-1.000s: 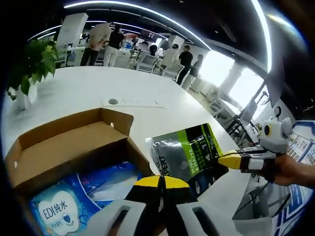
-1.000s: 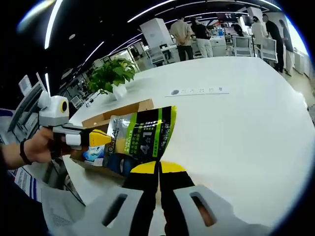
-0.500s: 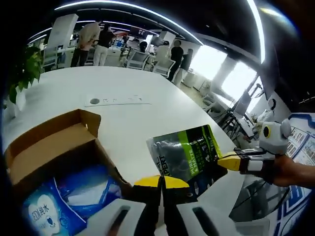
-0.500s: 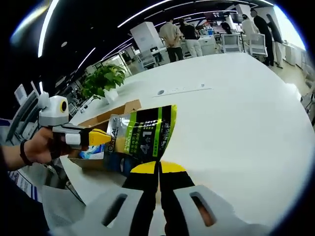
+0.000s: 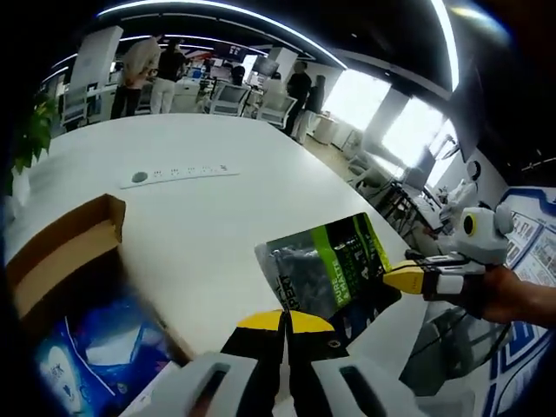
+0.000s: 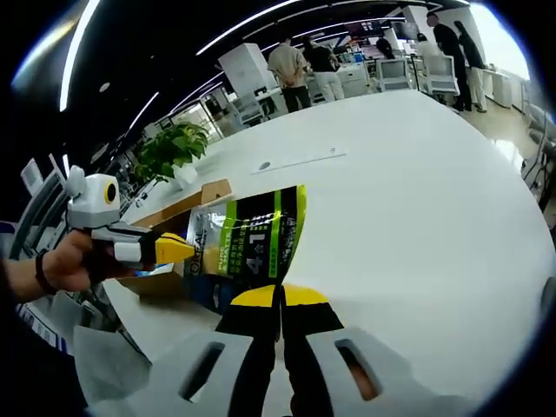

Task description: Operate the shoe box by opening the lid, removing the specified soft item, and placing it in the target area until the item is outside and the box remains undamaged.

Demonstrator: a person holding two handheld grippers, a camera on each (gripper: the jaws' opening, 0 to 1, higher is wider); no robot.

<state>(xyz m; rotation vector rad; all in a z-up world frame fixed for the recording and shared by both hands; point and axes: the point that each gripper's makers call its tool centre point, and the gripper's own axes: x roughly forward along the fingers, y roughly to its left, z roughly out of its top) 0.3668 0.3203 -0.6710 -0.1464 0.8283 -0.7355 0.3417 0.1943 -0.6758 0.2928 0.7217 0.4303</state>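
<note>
A soft green, black and grey pouch (image 5: 326,274) hangs in the air over the white table (image 5: 217,226), to the right of the open cardboard shoe box (image 5: 61,256). My left gripper (image 5: 282,321) is shut on the pouch's lower edge. My right gripper (image 5: 408,280) comes in from the right, pinching the pouch's other edge. In the right gripper view the pouch (image 6: 248,248) rises from my shut right gripper (image 6: 280,297), and the left gripper (image 6: 169,249) holds its left side. The box (image 6: 178,204) lies behind it. A blue wipes pack (image 5: 69,369) lies inside the box.
A white power strip (image 5: 174,171) lies flat on the table beyond the box, and a potted plant (image 6: 169,148) stands near the far left edge. The table's rounded edge (image 6: 530,261) drops off at right. People stand by desks (image 6: 300,65) far behind.
Both grippers have carried the pouch further to the right, away from the box. The box has slid toward the left edge of the left gripper view and looks smaller in the right one.
</note>
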